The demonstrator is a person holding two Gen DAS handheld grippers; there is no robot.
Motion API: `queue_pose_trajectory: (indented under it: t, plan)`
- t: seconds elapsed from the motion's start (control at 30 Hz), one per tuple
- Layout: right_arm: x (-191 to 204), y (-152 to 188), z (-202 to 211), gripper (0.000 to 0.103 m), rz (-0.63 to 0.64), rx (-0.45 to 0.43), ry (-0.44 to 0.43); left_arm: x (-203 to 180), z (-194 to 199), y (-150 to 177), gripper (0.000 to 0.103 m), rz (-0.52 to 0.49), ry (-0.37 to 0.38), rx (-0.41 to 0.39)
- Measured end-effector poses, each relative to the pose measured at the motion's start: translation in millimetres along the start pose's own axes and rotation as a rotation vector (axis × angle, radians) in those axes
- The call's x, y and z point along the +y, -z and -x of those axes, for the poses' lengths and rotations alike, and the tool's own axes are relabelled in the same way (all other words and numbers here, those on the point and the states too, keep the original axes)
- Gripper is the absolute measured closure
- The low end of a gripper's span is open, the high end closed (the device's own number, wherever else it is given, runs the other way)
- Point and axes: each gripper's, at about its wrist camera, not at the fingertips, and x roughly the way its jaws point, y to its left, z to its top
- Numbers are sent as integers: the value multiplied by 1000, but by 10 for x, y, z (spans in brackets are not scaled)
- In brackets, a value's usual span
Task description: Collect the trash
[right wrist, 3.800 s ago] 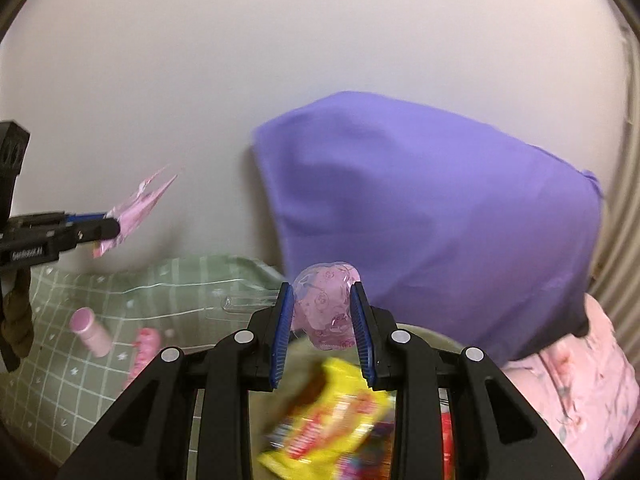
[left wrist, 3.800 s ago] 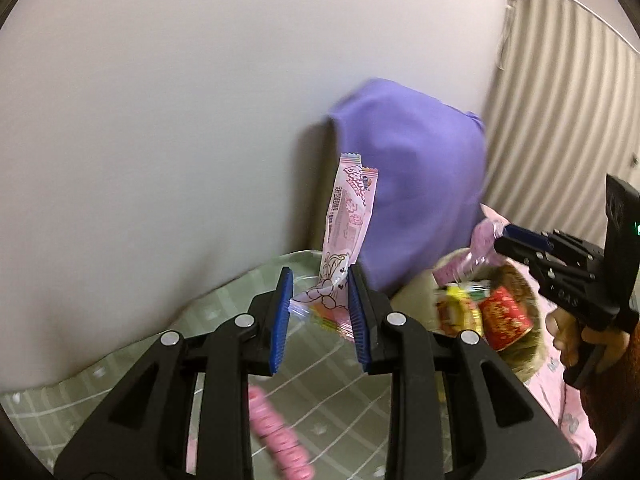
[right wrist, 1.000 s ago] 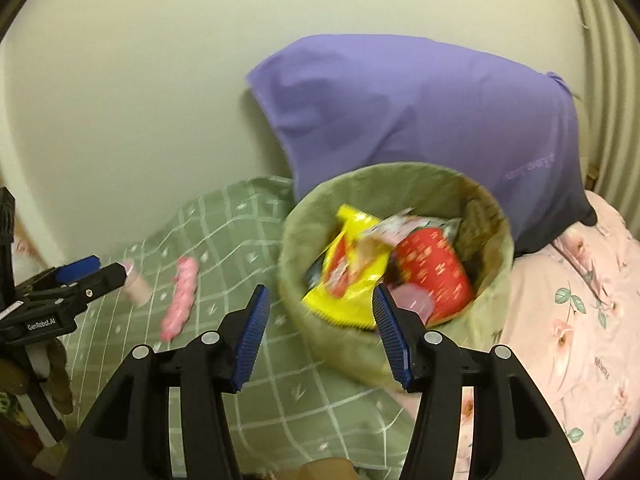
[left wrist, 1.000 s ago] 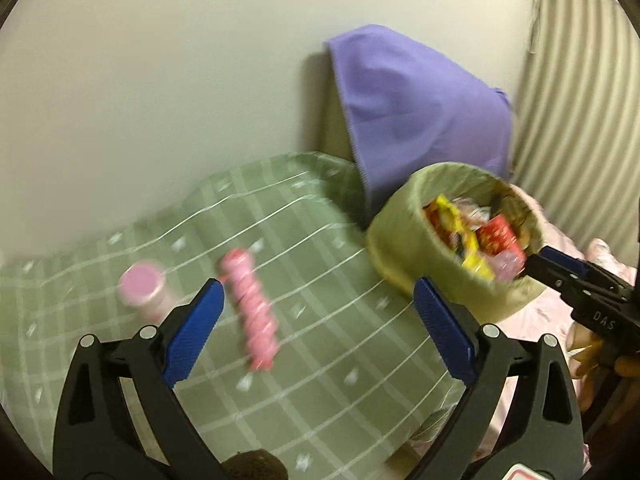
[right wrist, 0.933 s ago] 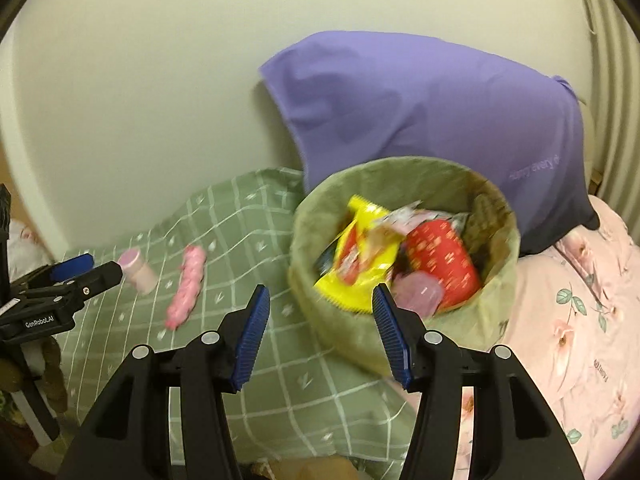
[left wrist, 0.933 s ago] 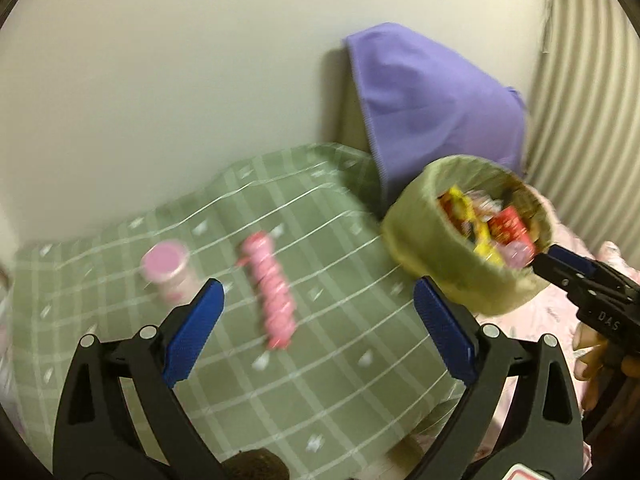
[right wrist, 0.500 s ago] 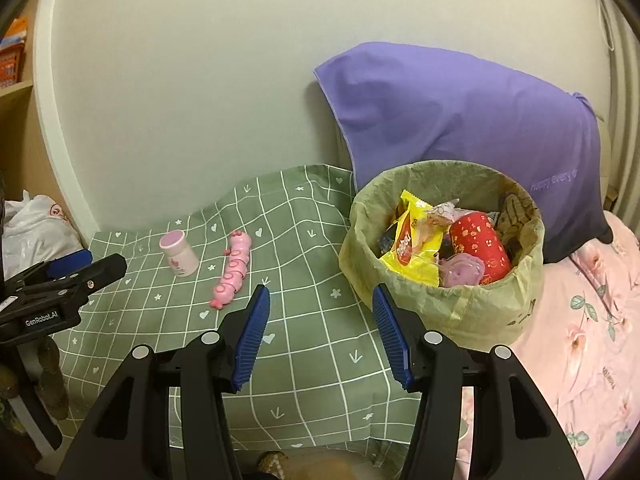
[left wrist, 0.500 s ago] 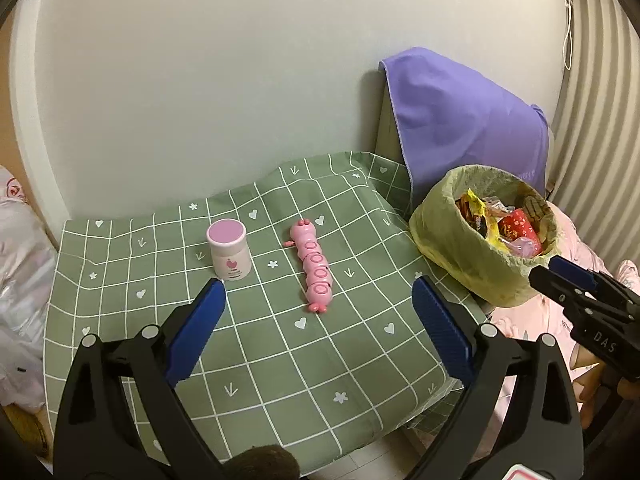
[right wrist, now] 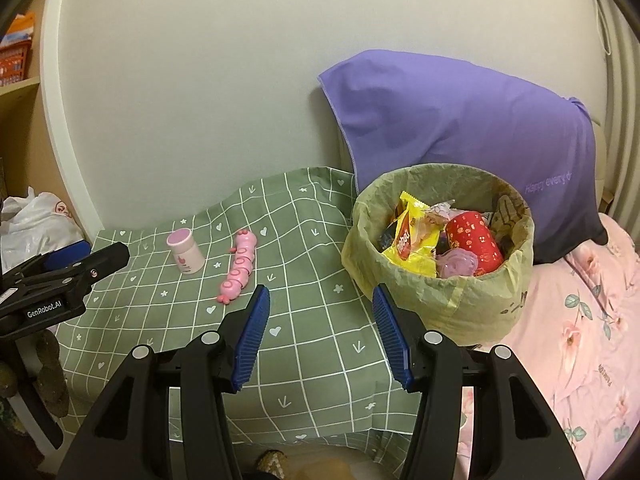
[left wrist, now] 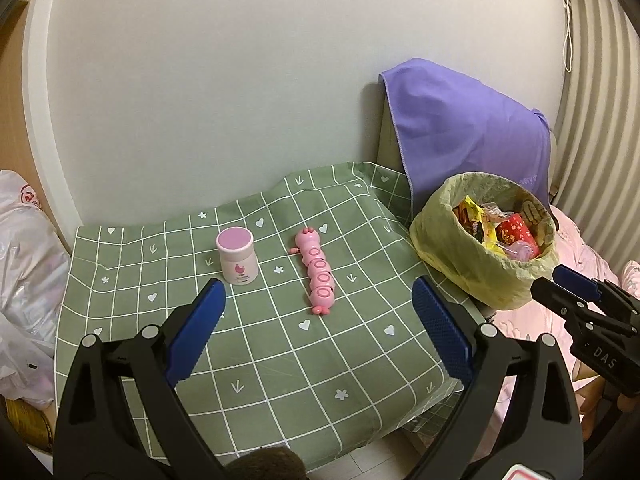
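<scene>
A bin lined with a yellow-green bag (left wrist: 452, 256) (right wrist: 400, 296) stands at the right edge of the green checked cloth (left wrist: 280, 344) (right wrist: 304, 240). It is full of wrappers: a yellow packet (right wrist: 412, 244), a red one (right wrist: 474, 246) and a pink crumpled piece (right wrist: 458, 262). My left gripper (left wrist: 318, 330) hangs open and empty above the cloth's front part. My right gripper (right wrist: 320, 334) is open and empty too, just left of the bin's front wall. Each gripper shows in the other's view, the right gripper (left wrist: 576, 292) beside the bin and the left gripper (right wrist: 72, 264) at the cloth's left edge.
A pink-lidded white jar (left wrist: 237, 256) (right wrist: 185, 256) and a pink caterpillar toy (left wrist: 316, 276) (right wrist: 239, 266) sit mid-cloth. A purple pillow (right wrist: 460, 128) leans on the wall behind the bin. A pink floral bedsheet (right wrist: 572, 340) lies right, a white plastic bag (left wrist: 24, 280) left.
Both grippers have pulled back and up from the bin, so the whole cloth, jar and toy now show. Both stay open and empty; earlier each held a wrapper over the bin.
</scene>
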Motion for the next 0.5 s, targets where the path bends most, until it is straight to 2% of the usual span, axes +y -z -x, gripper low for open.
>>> queue_pose_trajectory:
  t: [0.5]
  plan:
    - [-26, 25, 80, 52, -2, -8, -5, -19, 114, 38, 13, 8, -1, -7]
